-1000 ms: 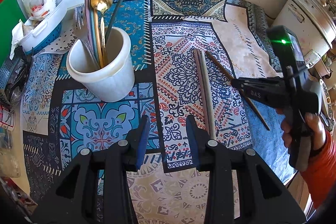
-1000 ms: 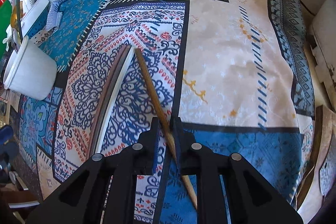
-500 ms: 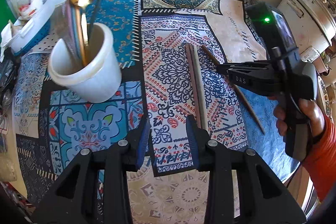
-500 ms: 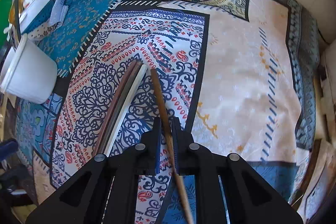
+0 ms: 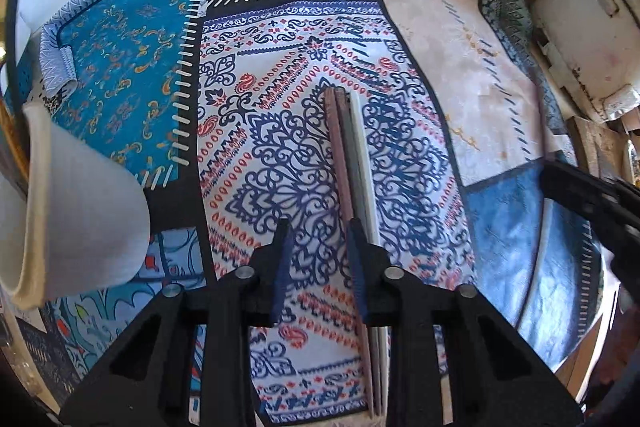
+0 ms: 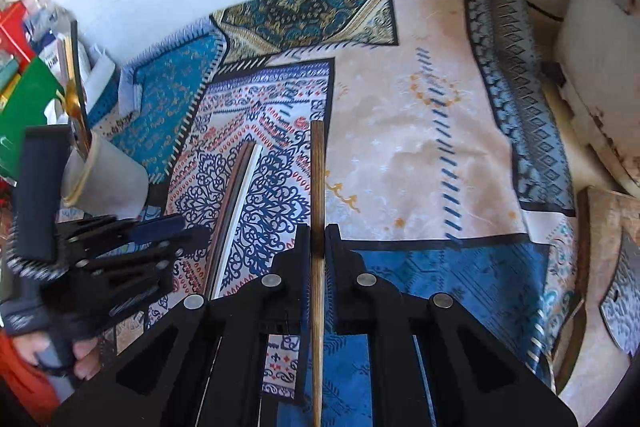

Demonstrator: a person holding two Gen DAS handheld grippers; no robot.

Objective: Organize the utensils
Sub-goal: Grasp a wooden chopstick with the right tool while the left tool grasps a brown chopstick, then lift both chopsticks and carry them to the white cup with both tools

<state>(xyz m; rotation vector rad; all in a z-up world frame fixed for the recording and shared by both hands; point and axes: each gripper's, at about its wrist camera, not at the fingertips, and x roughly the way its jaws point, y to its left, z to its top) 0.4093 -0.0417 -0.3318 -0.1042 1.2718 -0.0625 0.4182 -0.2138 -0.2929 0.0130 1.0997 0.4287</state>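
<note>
Patterned cloth (image 5: pixel 280 115) covers the table, with a white wall at the far side. The right gripper (image 6: pixel 318 239) is clamped narrow on a brown chopstick (image 6: pixel 318 179), which is held clear of the cloth and points far along the fingers. The left gripper (image 5: pixel 318 251) is closing with only cloth between its pads; the flat sticks (image 5: pixel 352 167) lie touching side by side under its right finger, not between the jaws. The white cup (image 6: pixel 108 179) stands at the far left and already holds a gold spoon (image 6: pixel 74 99) and other utensils.

Step judged: chopstick to be carried to the cup, flat sticks to be grasped next. For a clean job, the chopstick should be tipped more upright before it is brought over the rim, and lowered among the standing utensils without knocking them. The grip should be kept firm, as a thin round stick is likely to pivot. The left jaws should be shifted right so the flat sticks sit between the pads, then closed on all of them together. The cup looks light and may tip if bumped.
</note>
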